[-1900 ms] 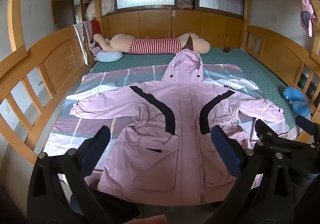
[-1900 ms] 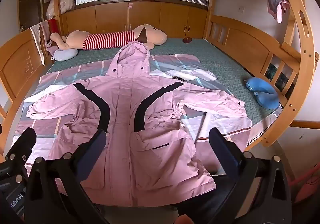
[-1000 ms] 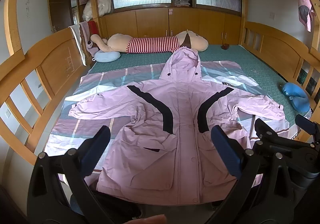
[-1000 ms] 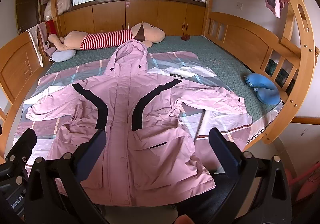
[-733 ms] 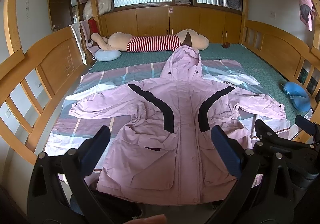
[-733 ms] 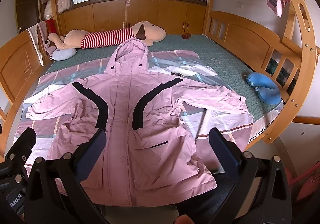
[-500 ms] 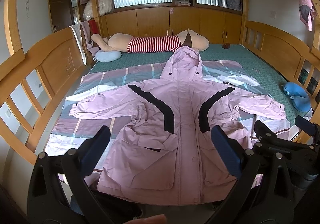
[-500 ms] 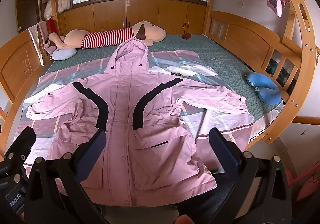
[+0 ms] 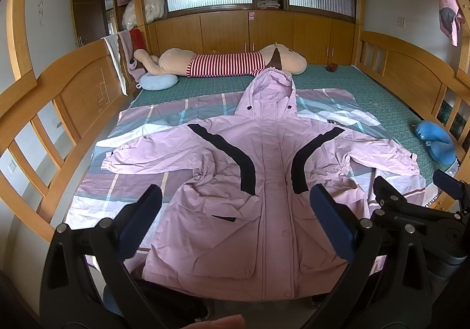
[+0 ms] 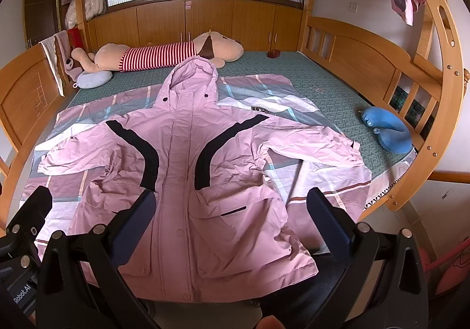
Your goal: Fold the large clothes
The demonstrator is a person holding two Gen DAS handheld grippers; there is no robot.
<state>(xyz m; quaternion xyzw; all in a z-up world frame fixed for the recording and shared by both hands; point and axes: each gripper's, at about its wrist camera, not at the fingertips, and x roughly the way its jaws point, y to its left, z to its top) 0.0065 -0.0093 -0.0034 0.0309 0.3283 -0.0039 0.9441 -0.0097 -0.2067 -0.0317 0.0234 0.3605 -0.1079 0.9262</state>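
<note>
Jacket: a large pink hooded jacket [image 9: 273, 182] lay front side up, spread flat on a checked sheet [image 9: 132, 191] on the bed.
Colour: pale pink, with two curved black stripes [image 10: 149, 149] that ran from the shoulders down to the chest.
Closure: the front was closed along the middle line — round snap buttons showed near the lower hem.
Hood: it pointed to the far end of the bed, close to a big plush toy [image 9: 223, 64] in a red-and-white striped shirt.
Sleeves: both were stretched out to the sides, each one wrinkled; the right sleeve [image 10: 311, 141] reached toward a blue neck pillow [image 10: 387, 132] but stayed apart from it.
Pockets: two large patch pockets on the lower part, each with a dark slit.
Hem: it hung a little over the near edge of the bed.
Left gripper [image 9: 235, 223]: its fingers stood wide apart, above the lower part of the jacket, holding nothing.
Right gripper [image 10: 232, 223]: also wide apart and empty — it hovered over the hem area.
</note>
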